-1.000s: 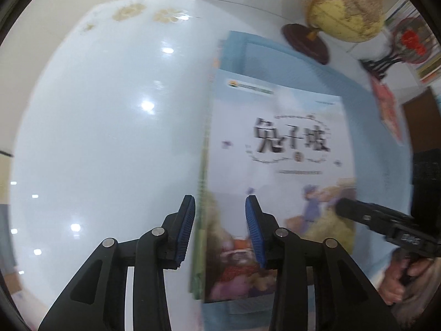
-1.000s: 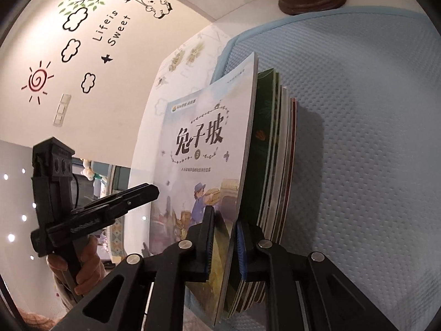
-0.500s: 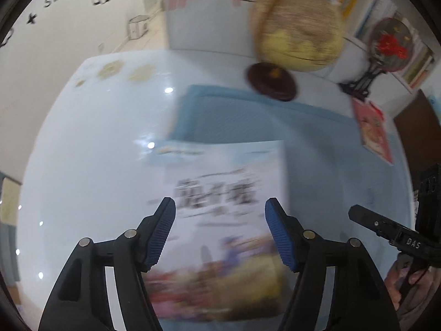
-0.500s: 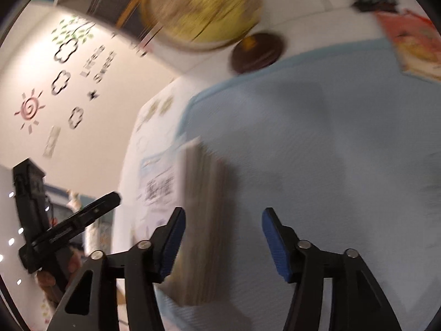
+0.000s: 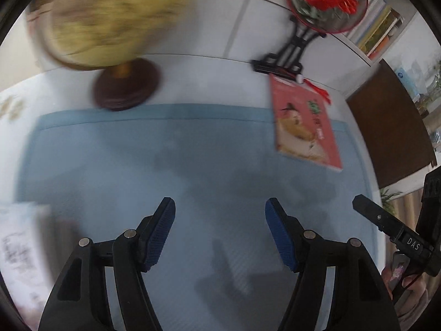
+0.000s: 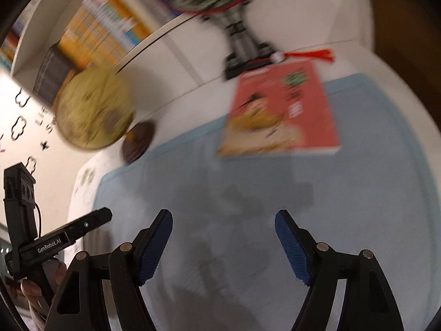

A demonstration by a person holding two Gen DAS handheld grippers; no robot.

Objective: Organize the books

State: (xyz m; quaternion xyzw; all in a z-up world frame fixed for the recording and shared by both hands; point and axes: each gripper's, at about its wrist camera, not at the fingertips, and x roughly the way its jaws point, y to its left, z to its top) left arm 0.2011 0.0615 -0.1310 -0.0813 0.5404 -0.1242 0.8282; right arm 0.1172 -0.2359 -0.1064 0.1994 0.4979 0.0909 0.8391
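Observation:
A red picture book (image 5: 304, 125) lies flat at the far right of the blue mat (image 5: 165, 165), partly off its back edge; it also shows in the right wrist view (image 6: 278, 113). A blurred stack of books with a white cover (image 5: 24, 251) sits at the mat's left edge. My left gripper (image 5: 220, 233) is open and empty above the mat's middle. My right gripper (image 6: 223, 244) is open and empty above the mat (image 6: 358, 193), short of the red book. Each gripper shows at the edge of the other's view.
A globe (image 5: 115, 19) on a dark wooden base (image 5: 126, 85) stands behind the mat at the left. A round red-flower fan on a black stand (image 5: 322, 2) is behind the red book. A shelf of books (image 6: 104, 24) runs along the back wall.
Both grippers opened and let go of the white-covered stack, then swung right and up. The stack has slid to the far left of the left view; the red book now lies ahead.

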